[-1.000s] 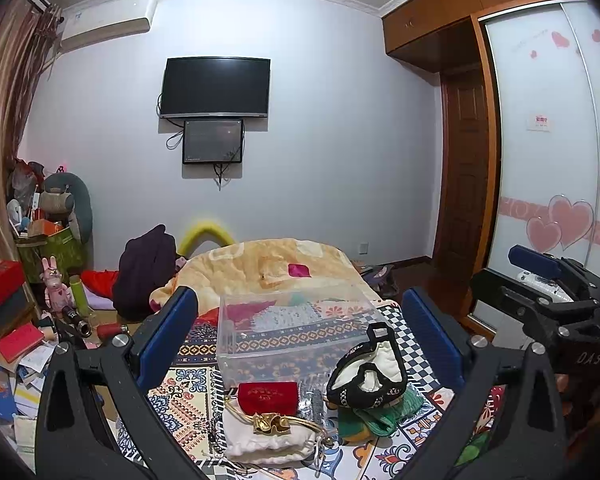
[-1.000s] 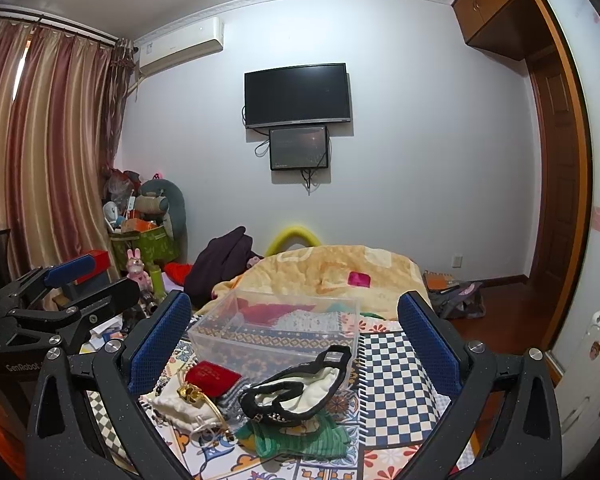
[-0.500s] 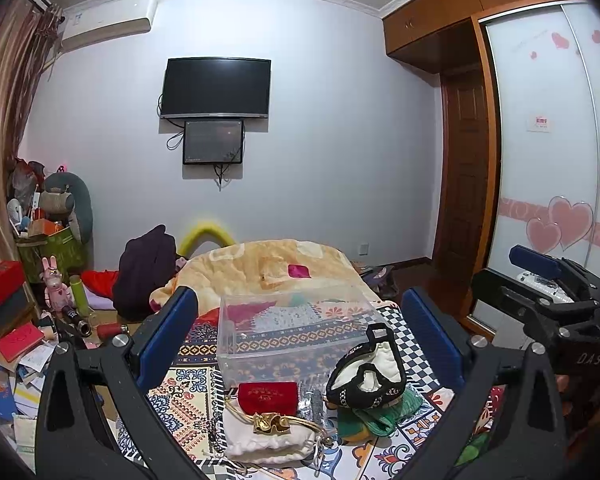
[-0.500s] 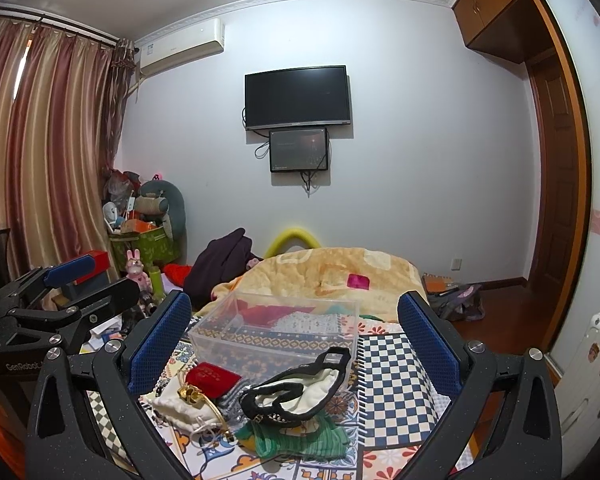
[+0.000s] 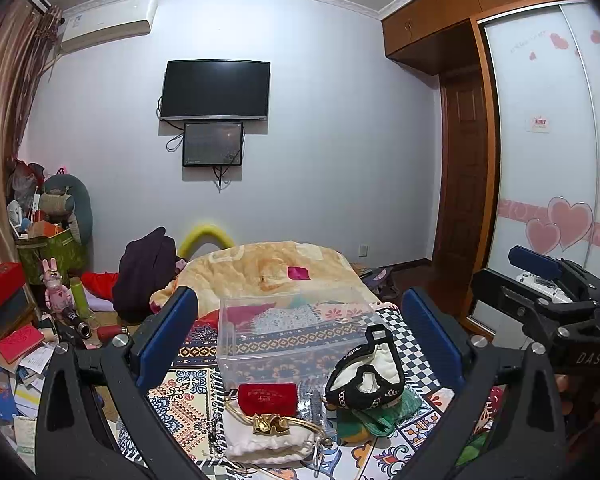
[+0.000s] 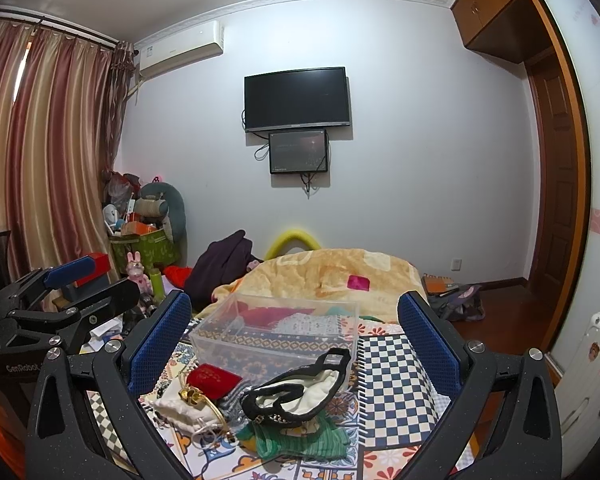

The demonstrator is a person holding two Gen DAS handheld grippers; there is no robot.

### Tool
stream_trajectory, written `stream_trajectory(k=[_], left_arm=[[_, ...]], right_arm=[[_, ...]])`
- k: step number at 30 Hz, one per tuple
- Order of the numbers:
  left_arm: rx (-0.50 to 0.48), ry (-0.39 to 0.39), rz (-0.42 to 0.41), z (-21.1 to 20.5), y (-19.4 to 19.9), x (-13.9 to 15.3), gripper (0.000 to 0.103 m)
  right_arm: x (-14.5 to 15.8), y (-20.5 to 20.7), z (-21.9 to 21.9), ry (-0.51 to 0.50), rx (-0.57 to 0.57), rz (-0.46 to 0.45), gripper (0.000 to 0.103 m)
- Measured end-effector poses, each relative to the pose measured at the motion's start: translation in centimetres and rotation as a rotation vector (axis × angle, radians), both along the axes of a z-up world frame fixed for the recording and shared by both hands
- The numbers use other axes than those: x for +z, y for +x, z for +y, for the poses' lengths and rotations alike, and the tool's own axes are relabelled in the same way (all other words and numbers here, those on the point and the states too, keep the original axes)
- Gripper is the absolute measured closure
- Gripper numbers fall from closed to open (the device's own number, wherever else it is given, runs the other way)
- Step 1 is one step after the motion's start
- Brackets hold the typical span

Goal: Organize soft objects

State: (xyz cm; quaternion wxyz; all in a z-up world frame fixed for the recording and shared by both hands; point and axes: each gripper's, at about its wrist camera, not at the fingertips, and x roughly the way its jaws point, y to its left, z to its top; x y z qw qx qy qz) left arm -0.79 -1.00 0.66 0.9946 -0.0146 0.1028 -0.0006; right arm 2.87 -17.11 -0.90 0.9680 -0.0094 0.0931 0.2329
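A clear plastic box [image 5: 292,328] [image 6: 276,334] stands empty on the patterned bed cover. In front of it lie a red pouch [image 5: 267,397] [image 6: 214,379], a white drawstring bag [image 5: 268,438] [image 6: 180,410] with a gold clasp, a black-and-white soft slipper [image 5: 366,380] [image 6: 296,394] and a green cloth [image 5: 374,420] [image 6: 296,440] under the slipper. My left gripper [image 5: 300,336] is open and empty, held above and behind the pile. My right gripper [image 6: 294,336] is also open and empty, held at the same height to the right.
An orange blanket [image 5: 260,268] lies on the bed beyond the box. A dark garment [image 5: 144,276] sits at the bed's left. Boxes, toys and papers [image 5: 24,320] clutter the floor at left. A wardrobe [image 5: 548,160] and door stand at right.
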Motion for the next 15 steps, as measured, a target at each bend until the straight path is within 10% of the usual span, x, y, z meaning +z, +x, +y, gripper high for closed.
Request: stream_trajectory(k=[15], left_arm=[[-0.002, 0.000, -0.006, -0.14, -0.17, 0.29, 0.000]], right_arm=[[-0.22, -0.10, 0.07, 0.001, -0.001, -0.006, 0.000]])
